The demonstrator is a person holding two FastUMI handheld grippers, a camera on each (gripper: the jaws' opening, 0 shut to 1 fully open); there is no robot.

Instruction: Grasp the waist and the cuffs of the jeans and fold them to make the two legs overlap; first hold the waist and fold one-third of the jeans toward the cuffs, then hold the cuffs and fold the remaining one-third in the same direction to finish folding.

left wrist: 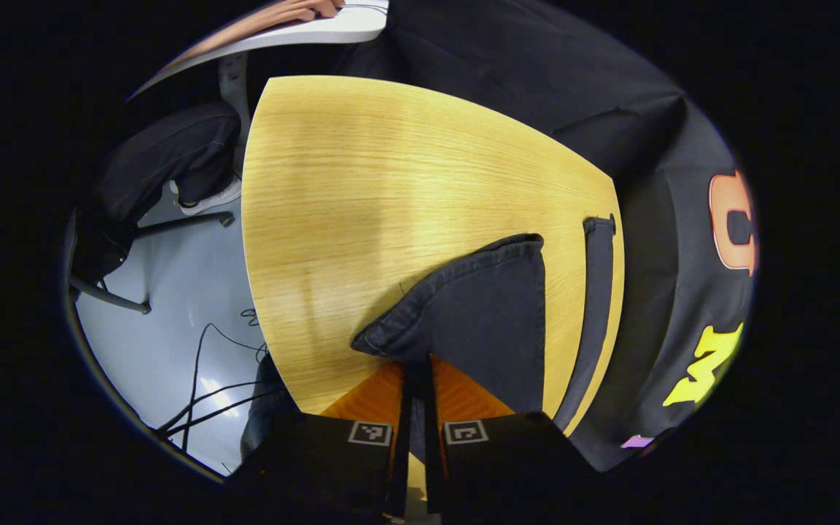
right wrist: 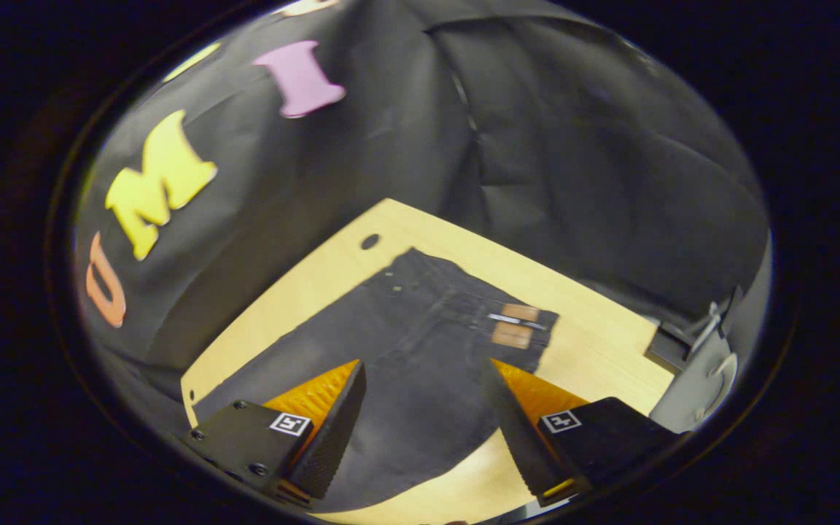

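The wooden table (right wrist: 602,350) carries dark jeans (right wrist: 420,364), waist toward its far edge, their near part hidden behind gripper bodies. Left gripper (left wrist: 415,379) is clamped on 1 cuff (left wrist: 464,306); right gripper (right wrist: 424,408) hovers above the jeans, jaws wide apart.

Right claw (right wrist: 420,408): black blocks w/ square markers, prob. screws.

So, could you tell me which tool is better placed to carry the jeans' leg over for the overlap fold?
Left. The left tool is shut on a jeans cuff above the table. The right tool hovers open over the waist, holding nothing.
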